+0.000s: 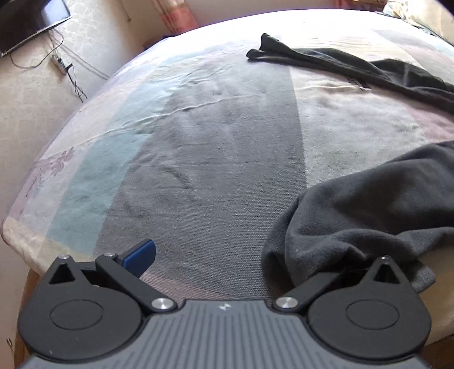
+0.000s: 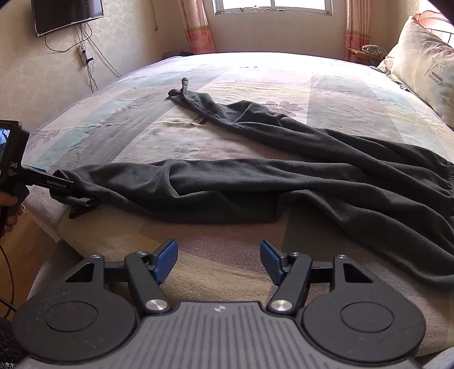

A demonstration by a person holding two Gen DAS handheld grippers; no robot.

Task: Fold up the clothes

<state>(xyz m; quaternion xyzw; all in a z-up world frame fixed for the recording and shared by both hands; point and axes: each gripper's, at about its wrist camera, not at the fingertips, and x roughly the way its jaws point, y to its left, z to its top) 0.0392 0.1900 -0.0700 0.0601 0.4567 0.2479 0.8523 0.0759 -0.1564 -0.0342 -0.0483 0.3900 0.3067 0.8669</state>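
Dark grey trousers lie on the striped bedsheet with their two legs spread in a V. The near leg's cuff reaches the bed's left edge. My left gripper is there with its jaws wide apart. Its left blue pad is bare, and its right finger is hidden under the cuff's cloth. In the right wrist view one of its fingers lies on that cuff. My right gripper is open over the bed's near edge, short of the trousers, with nothing between its pads.
A pillow leans at the bed's far right. A wall television with a power strip and dangling cables is at the left. A hand holds the left gripper beside the bed, over wooden floor.
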